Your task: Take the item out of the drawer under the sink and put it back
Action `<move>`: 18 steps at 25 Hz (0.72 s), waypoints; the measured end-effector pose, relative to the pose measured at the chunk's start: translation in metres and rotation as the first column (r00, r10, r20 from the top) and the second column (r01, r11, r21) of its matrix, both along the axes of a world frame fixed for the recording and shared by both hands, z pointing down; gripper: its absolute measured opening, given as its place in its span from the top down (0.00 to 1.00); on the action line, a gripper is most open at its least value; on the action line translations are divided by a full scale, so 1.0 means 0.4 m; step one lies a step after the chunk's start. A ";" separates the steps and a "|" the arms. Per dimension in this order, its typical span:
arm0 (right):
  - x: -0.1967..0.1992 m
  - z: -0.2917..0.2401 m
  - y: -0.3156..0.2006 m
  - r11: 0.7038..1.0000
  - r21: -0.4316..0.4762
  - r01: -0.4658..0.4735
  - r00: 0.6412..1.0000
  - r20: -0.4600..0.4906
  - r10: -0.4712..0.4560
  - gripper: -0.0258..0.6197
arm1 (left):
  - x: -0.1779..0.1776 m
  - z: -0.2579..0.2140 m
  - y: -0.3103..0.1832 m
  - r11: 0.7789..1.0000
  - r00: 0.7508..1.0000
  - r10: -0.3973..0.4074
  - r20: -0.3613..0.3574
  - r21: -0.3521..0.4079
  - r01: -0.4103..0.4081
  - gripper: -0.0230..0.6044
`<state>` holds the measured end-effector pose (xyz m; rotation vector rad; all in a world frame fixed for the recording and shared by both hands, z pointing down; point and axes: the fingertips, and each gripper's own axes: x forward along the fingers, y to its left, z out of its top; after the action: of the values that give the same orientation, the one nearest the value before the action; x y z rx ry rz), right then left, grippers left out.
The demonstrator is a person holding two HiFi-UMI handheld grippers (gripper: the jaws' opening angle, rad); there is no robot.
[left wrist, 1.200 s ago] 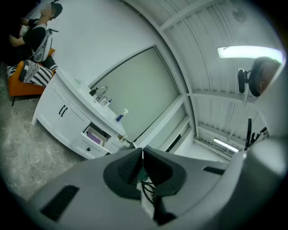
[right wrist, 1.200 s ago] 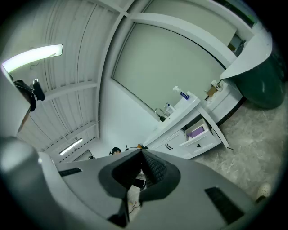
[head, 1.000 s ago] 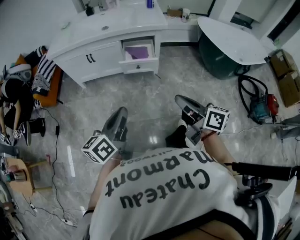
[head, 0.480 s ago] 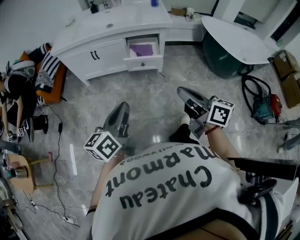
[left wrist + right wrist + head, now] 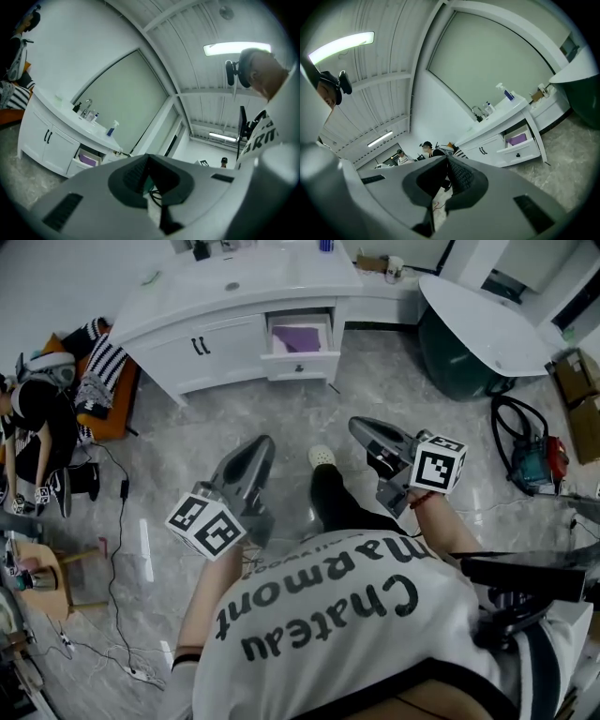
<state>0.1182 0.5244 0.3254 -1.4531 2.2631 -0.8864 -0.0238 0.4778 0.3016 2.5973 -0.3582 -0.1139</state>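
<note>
The open drawer (image 5: 302,354) holds 1 purple item (image 5: 302,337); the left hand-held gripper (image 5: 262,442) and right hand-held gripper (image 5: 357,427) are closed, empty.

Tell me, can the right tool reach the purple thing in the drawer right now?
Probably not yet. The right tool hangs far from the purple thing, with floor between; the drawer stands open, though.

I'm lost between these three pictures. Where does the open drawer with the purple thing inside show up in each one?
Head view: the open drawer is at top centre, in the white cabinet.
Left gripper view: it is at lower left, small.
Right gripper view: it is right of centre.
Shared landmark: the black door handles just left of the drawer in every view.
</note>
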 end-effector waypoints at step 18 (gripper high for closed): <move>0.020 0.052 -0.233 0.999 -0.037 0.006 1.000 0.018 -0.005 0.94 | 0.028 0.098 -0.199 0.987 0.980 -0.151 0.131 -0.029 0.156 0.95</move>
<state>0.1264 0.4313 0.3463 -1.4490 2.2506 -0.9436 -0.0128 0.3983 0.3406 2.5419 -0.6018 0.0067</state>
